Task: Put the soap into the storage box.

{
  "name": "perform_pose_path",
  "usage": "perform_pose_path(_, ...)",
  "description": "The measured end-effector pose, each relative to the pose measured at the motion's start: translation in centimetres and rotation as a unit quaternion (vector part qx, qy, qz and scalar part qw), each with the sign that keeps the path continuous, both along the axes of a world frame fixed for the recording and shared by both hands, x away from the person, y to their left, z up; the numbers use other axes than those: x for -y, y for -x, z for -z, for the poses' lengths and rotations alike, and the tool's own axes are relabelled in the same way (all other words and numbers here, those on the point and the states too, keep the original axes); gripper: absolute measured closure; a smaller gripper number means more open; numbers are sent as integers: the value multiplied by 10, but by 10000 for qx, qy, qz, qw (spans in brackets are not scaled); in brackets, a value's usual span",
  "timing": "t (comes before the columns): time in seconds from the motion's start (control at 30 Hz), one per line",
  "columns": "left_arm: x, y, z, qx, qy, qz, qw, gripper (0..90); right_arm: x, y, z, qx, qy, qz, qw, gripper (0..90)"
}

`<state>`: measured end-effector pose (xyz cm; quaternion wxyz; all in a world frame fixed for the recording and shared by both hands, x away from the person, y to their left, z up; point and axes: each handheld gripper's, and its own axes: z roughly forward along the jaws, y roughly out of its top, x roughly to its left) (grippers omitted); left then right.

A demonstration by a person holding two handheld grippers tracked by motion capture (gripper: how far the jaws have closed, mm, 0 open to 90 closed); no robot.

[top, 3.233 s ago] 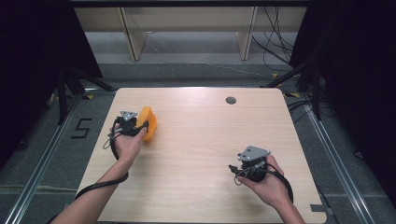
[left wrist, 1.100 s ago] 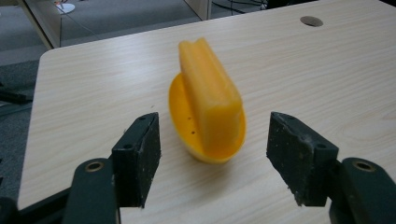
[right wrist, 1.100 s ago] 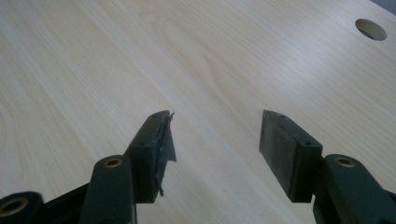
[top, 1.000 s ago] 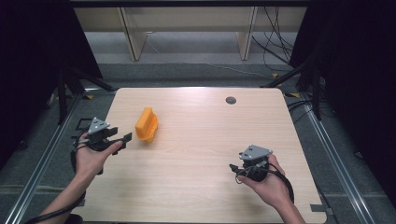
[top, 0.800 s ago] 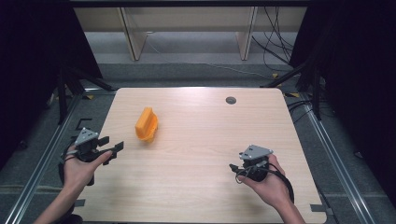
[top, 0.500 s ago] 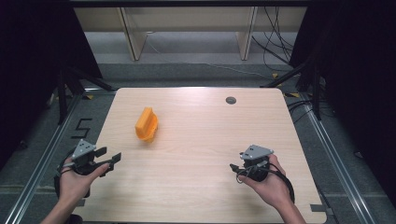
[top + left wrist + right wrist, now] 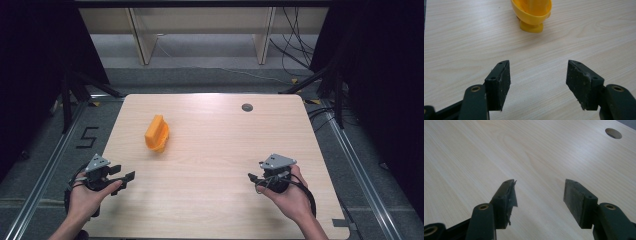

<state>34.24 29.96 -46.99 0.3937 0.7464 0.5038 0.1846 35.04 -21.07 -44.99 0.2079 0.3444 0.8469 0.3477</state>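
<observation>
We take the orange-yellow plastic piece (image 7: 157, 133) as our landmark: it stands on the tabletop (image 7: 220, 150), left of the middle and toward the far half, well clear of every edge. From above it reads as a narrow, upright orange shape; in the left gripper view (image 7: 532, 15) we see a rounded, bowl-like shell on a short stubby foot, though what exactly it is we cannot tell.

We judge it to be hard moulded plastic: light, stiff, and fairly smooth, so it may slide or tip if nudged rather than squeezed. The thin rim of the shell or its narrow flanks look like the best places to take hold, with one jaw on each side; the foot seems too short and too close to the wood.

Our left tongs (image 7: 121, 179) sit nearer us than the piece and a little to its left, near the tabletop's front left corner, well apart from it. Their jaws stand wide apart with nothing between them, pointing toward the piece.

Our right tongs (image 7: 251, 176) lie far to the right of the piece and nearer us, jaws likewise spread wide and holding nothing. A round cable hole (image 7: 247, 107) lies beyond the piece, to its right.
</observation>
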Motion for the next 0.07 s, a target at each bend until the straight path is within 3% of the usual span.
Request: perform_pose_path(0.07, 0, 0, 0, 9, -27, 20, 10000, 354, 0, 0, 0, -10, 12, -12, 10000, 429)
